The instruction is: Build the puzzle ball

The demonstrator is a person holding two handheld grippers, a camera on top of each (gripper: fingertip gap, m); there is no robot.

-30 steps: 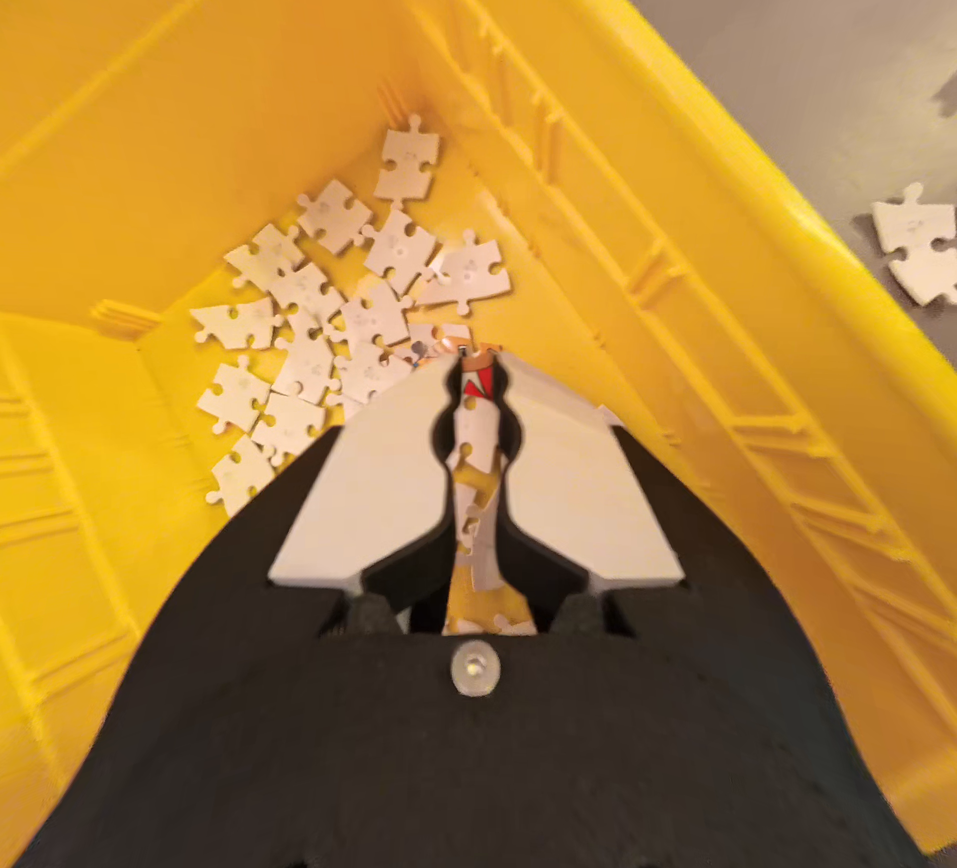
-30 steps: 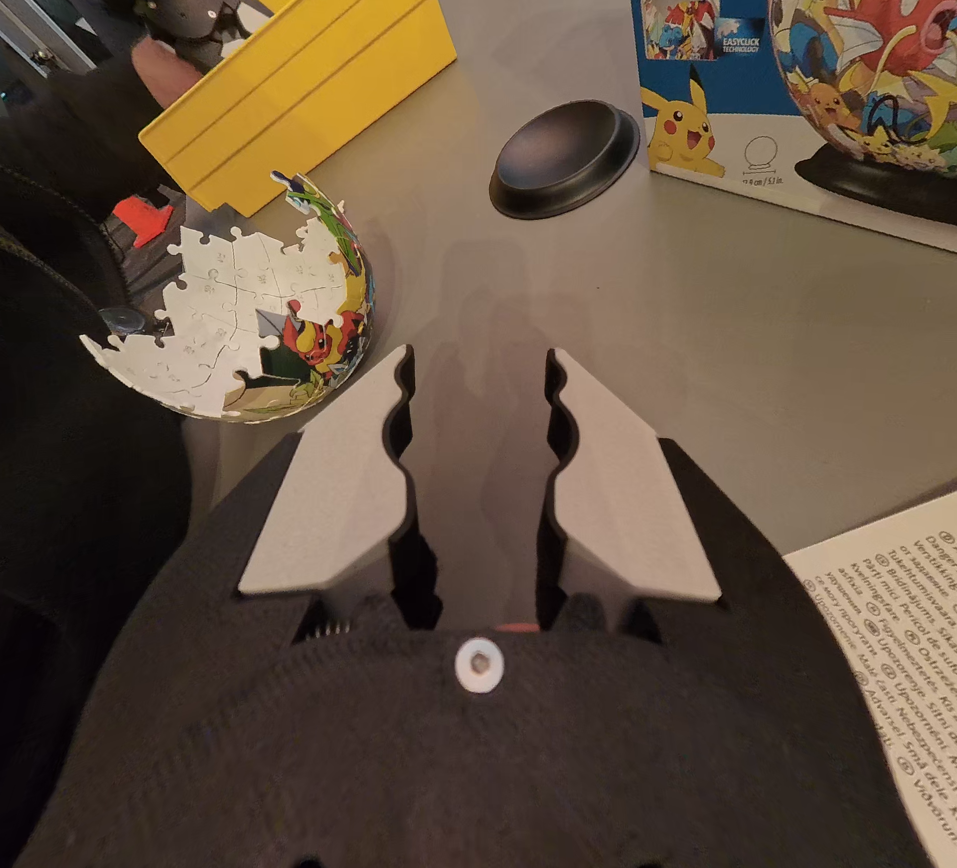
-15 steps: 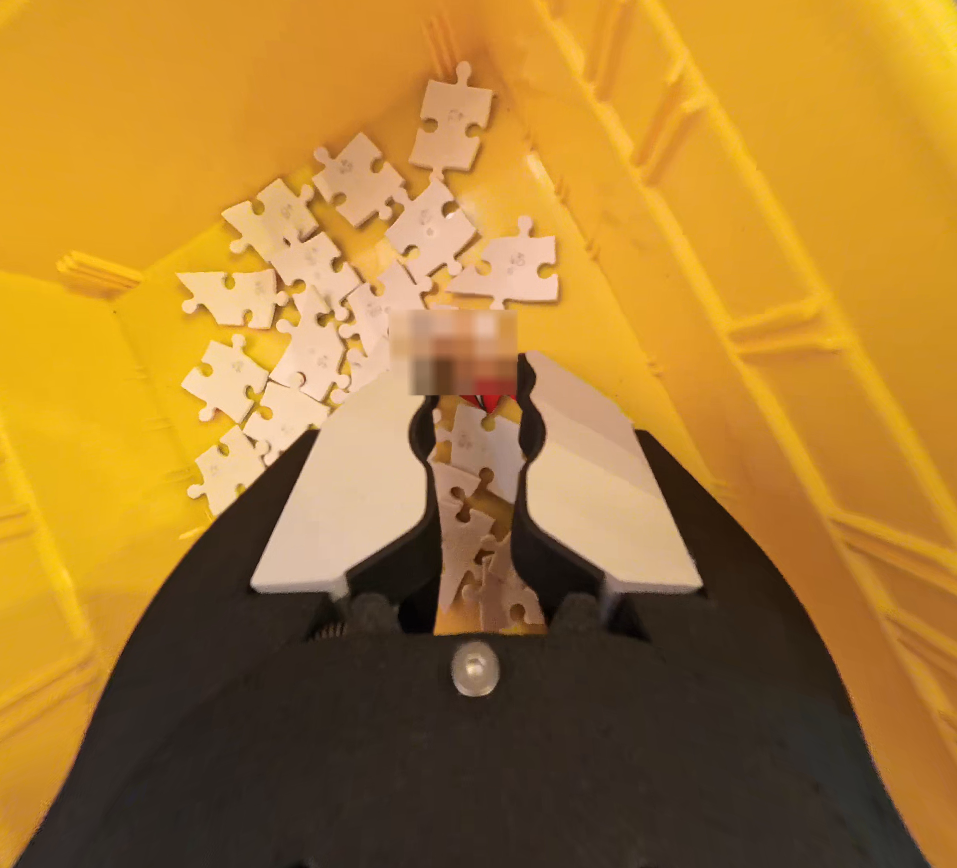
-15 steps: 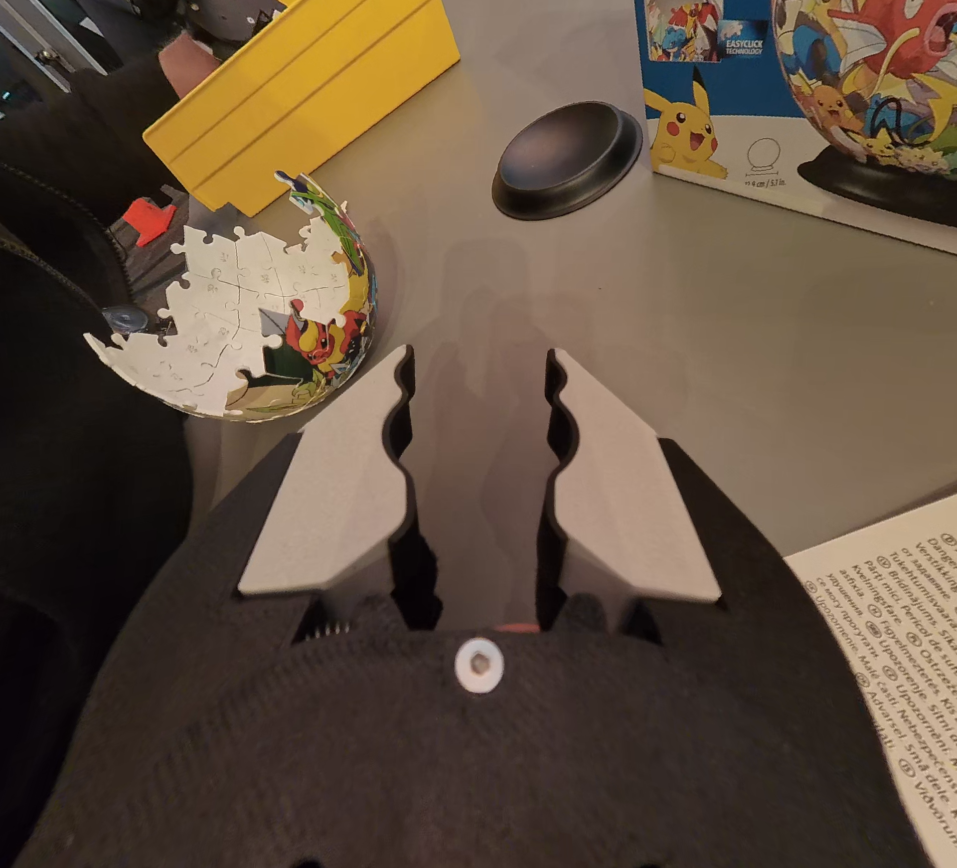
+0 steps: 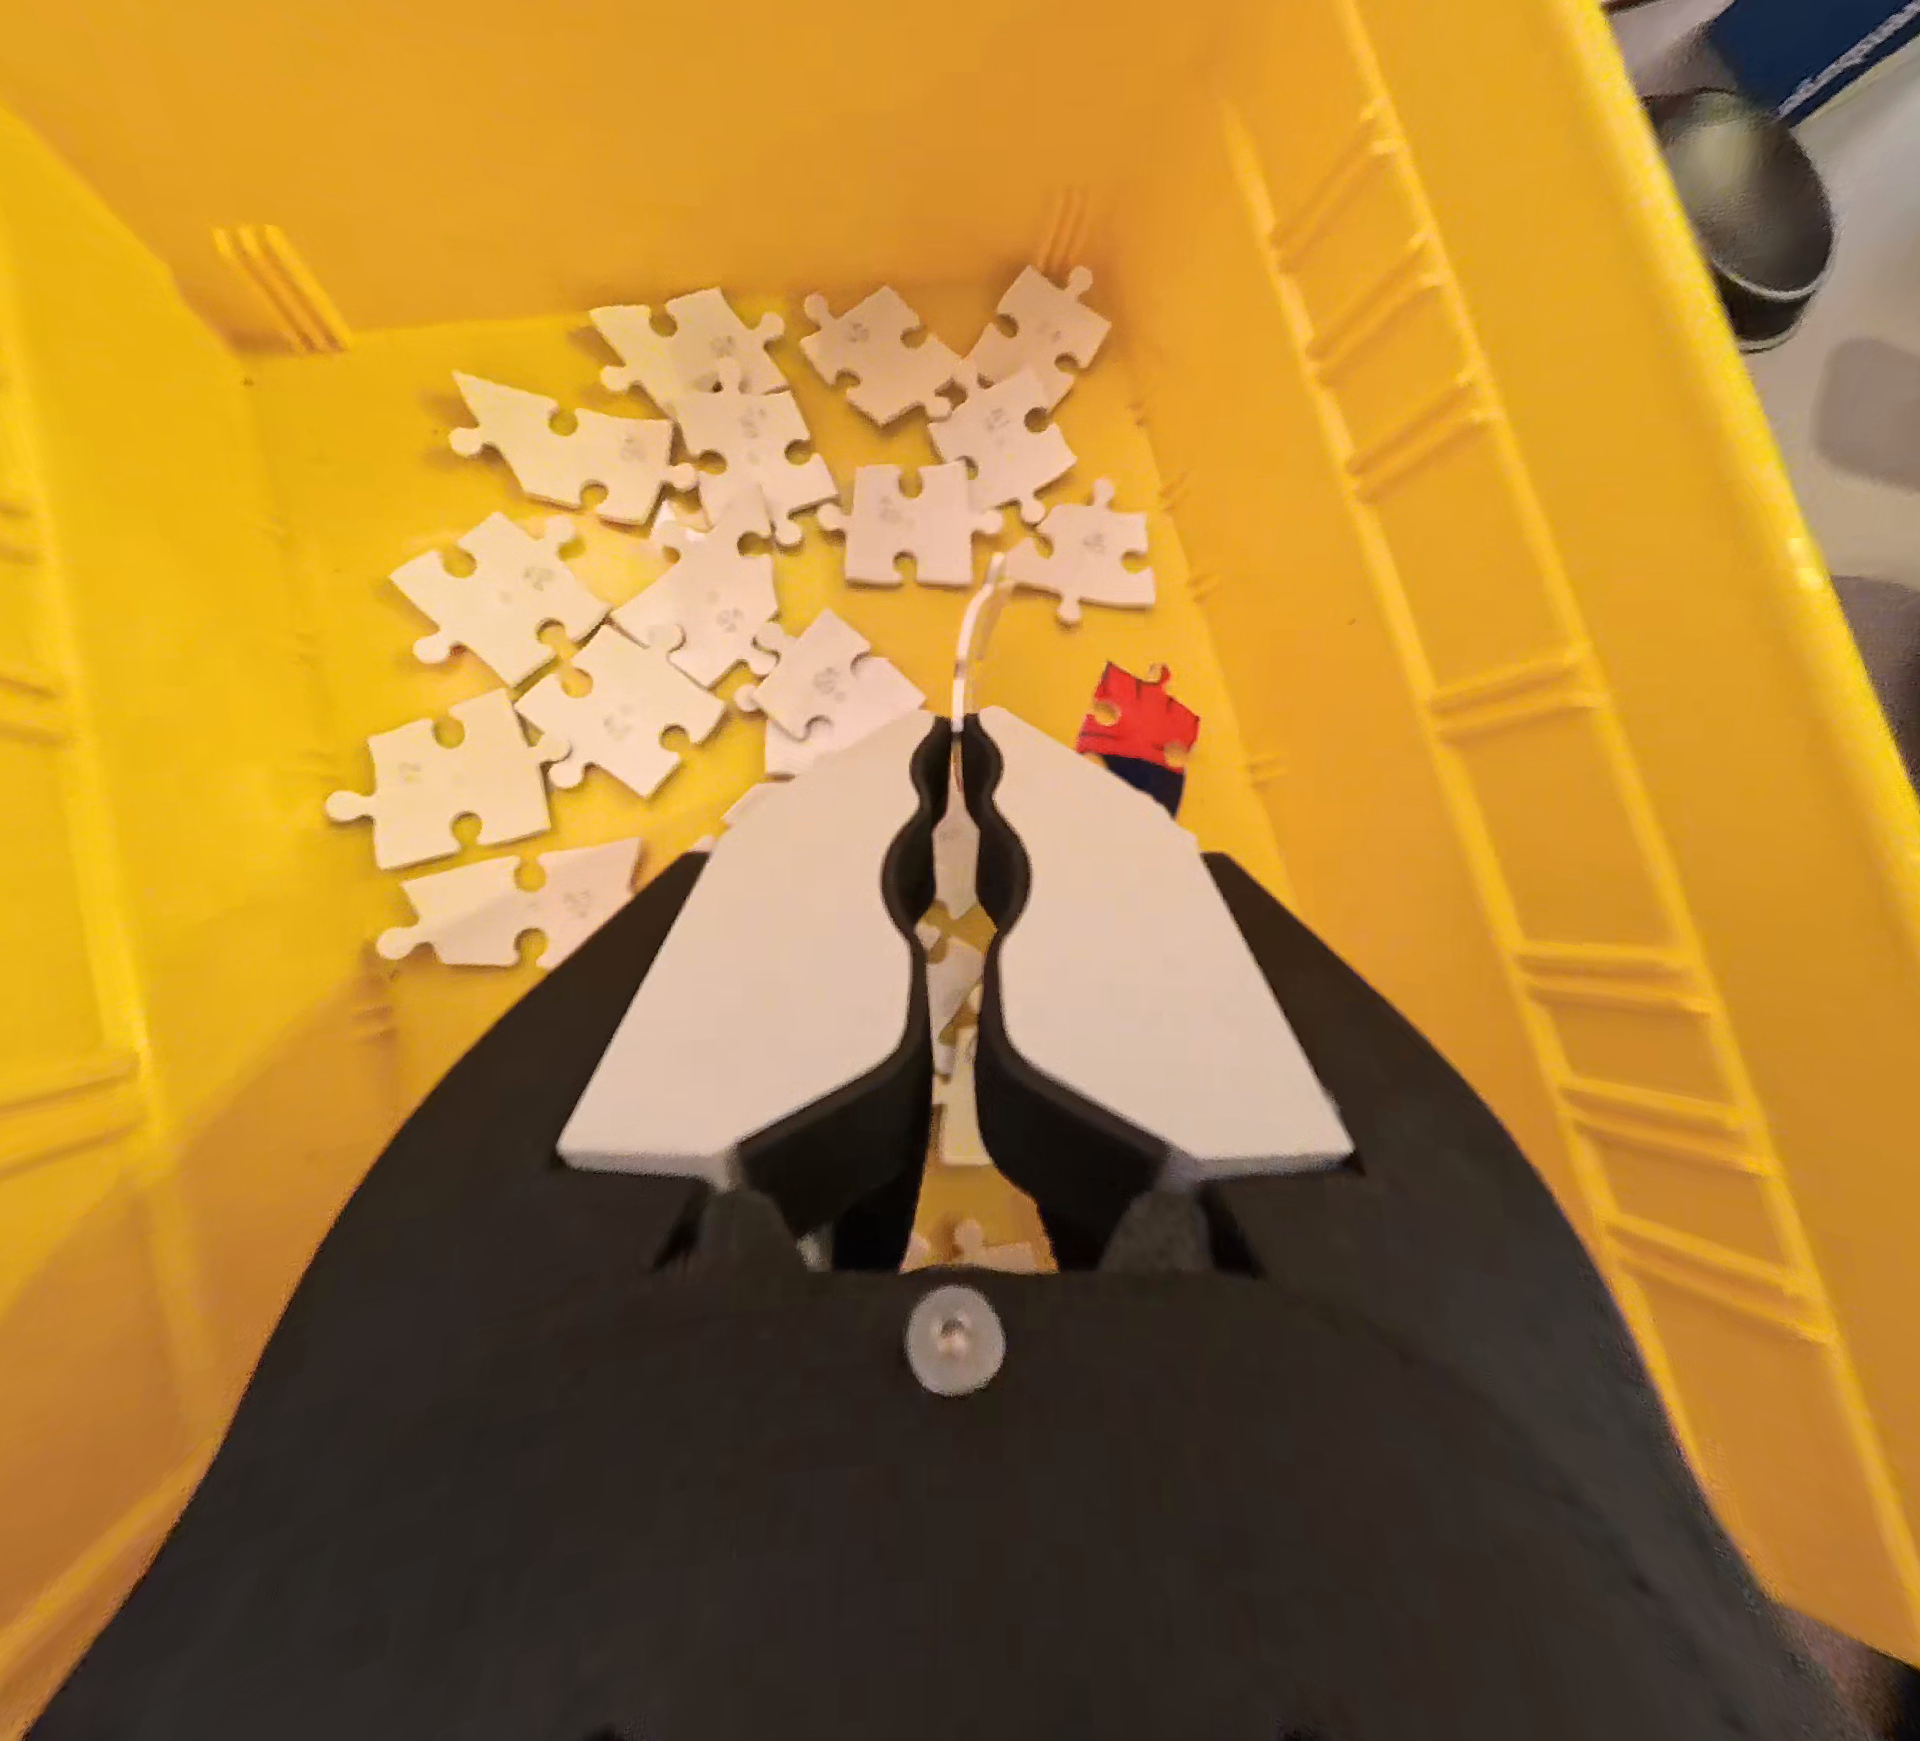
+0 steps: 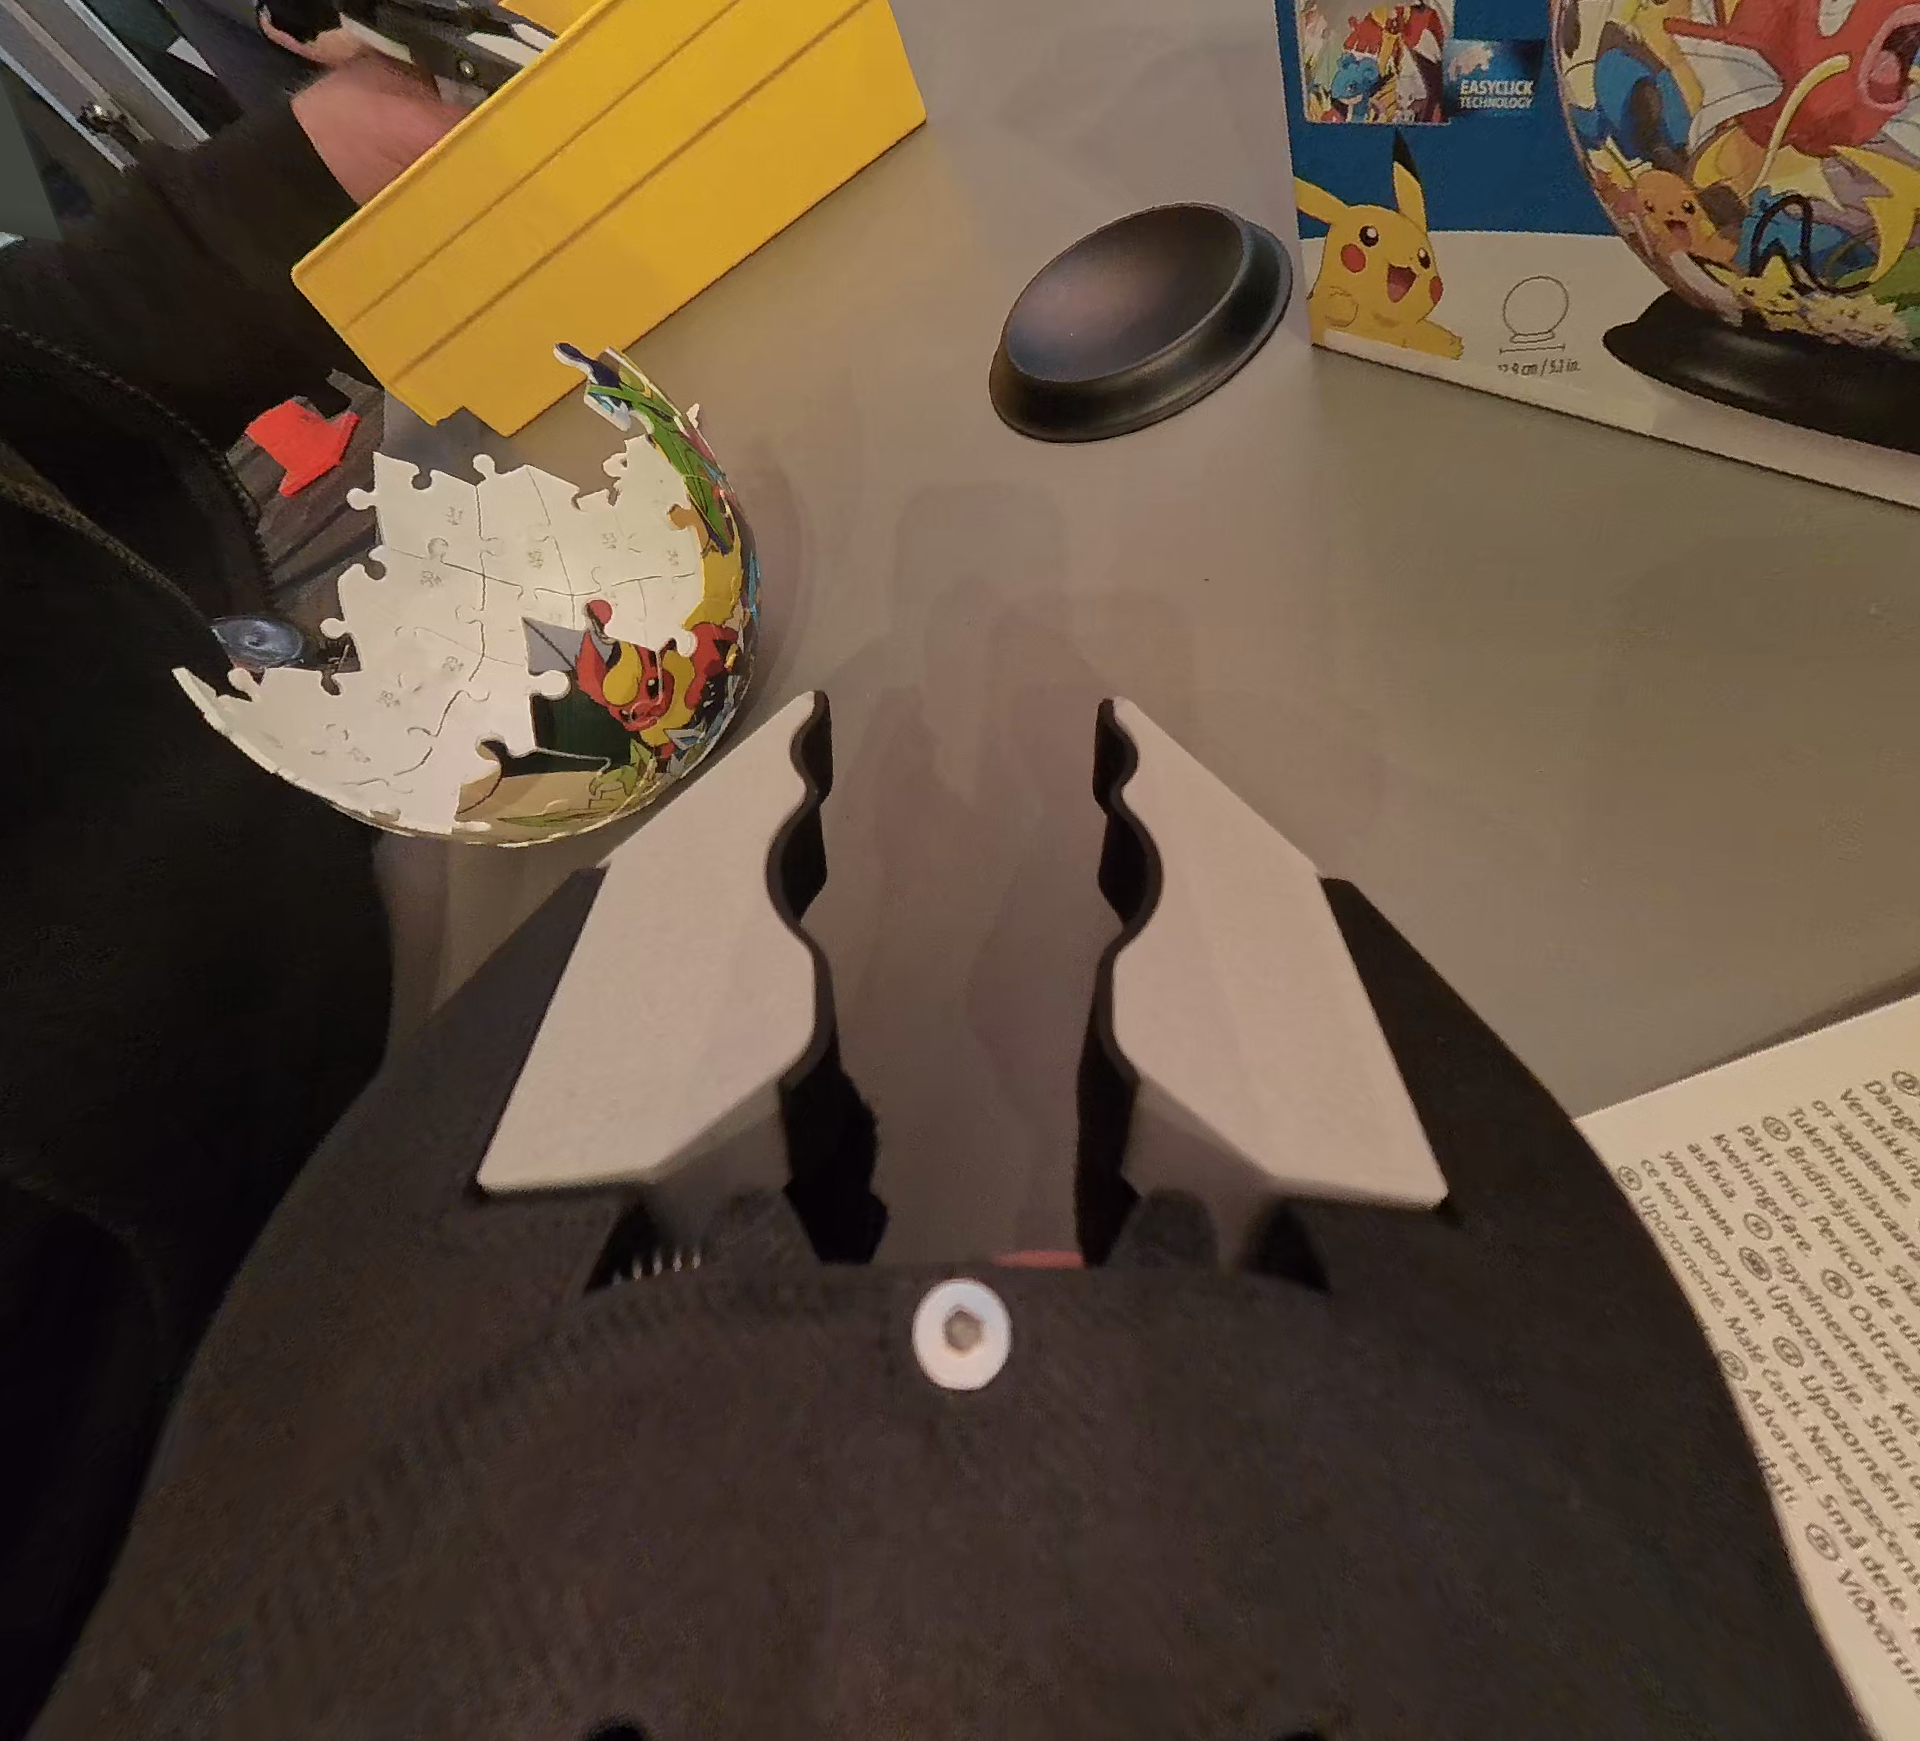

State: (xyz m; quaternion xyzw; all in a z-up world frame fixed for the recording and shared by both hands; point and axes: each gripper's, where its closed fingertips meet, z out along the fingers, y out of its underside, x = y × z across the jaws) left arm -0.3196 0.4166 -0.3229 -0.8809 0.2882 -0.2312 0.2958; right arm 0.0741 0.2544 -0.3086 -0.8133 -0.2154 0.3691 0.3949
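Pale grey fingertips of my left gripper (image 5: 961,730) are pinched almost shut on a thin white curved puzzle piece (image 5: 977,642), seen edge-on, its long axis running straight forward out of the tips and bending slightly right. It hangs inside the deep yellow plastic bin (image 5: 1455,548), above the floor where the loose white jigsaw pieces (image 5: 644,631) lie face down, mostly left of and beyond my tips; one red printed piece (image 5: 1138,715) lies face up just right of them.

My right gripper (image 6: 961,725) is wide open and holds nothing, hovering over the grey tabletop (image 6: 1351,704). The half-built puzzle ball shell (image 6: 520,621), white inside and bright cartoon print outside, sits just left of and beyond its left finger, open side facing me. So the right gripper is nearer the shell, and the held piece must, I judge, travel out of the bin and back towards it. Farther off stand the black round dished stand (image 6: 1138,325) and the blue printed puzzle box (image 6: 1610,81); a white printed leaflet (image 6: 1787,1276) lies near right.
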